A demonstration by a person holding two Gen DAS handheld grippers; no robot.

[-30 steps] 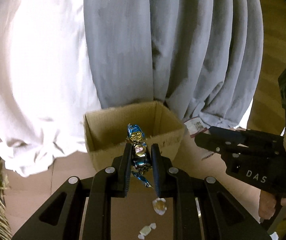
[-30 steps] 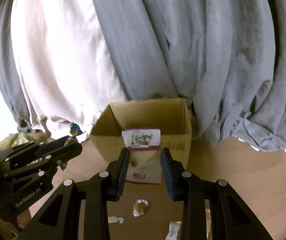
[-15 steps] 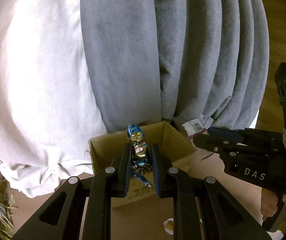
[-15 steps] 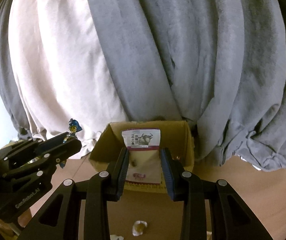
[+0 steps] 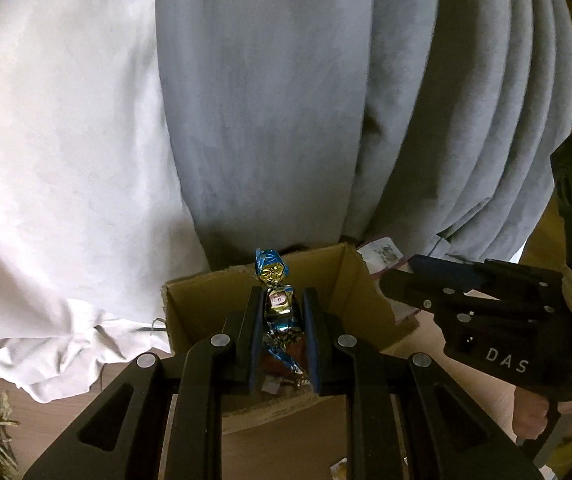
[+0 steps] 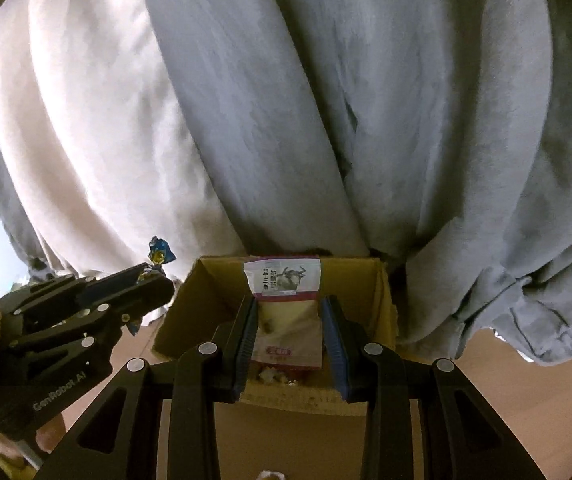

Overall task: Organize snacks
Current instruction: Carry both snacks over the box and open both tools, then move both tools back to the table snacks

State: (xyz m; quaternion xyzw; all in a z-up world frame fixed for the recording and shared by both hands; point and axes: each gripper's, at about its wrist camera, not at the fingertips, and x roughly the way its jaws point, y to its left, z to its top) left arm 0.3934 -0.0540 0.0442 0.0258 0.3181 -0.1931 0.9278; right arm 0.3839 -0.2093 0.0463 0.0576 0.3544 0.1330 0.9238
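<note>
Now a blue candy [image 5: 277, 304] is held tight in the left tongs [image 5: 280, 320], right over the open box [image 5: 350, 280]. A white snack bag [image 6: 288, 312] is pinched in the right tongs [image 6: 288, 332], also over the box, which is pushed up against the far curtain [image 6: 326, 120]. The drop-in step is probably in hand. Next, both tongs should be opened so the snacks fall inside.

my candy [image 5: 277, 304]: crinkled glossy blue-gold foil | my sachet [image 6: 286, 312]: smooth printed plastic film, slight sheen | box [image 5: 358, 292]: matt brown corrugated cardboard, rough edges | my grippers' fingers [image 5: 252, 332]: matt black plastic, bright metal rivets | curtains [image 6: 326, 120]: soft matt cloth
</note>
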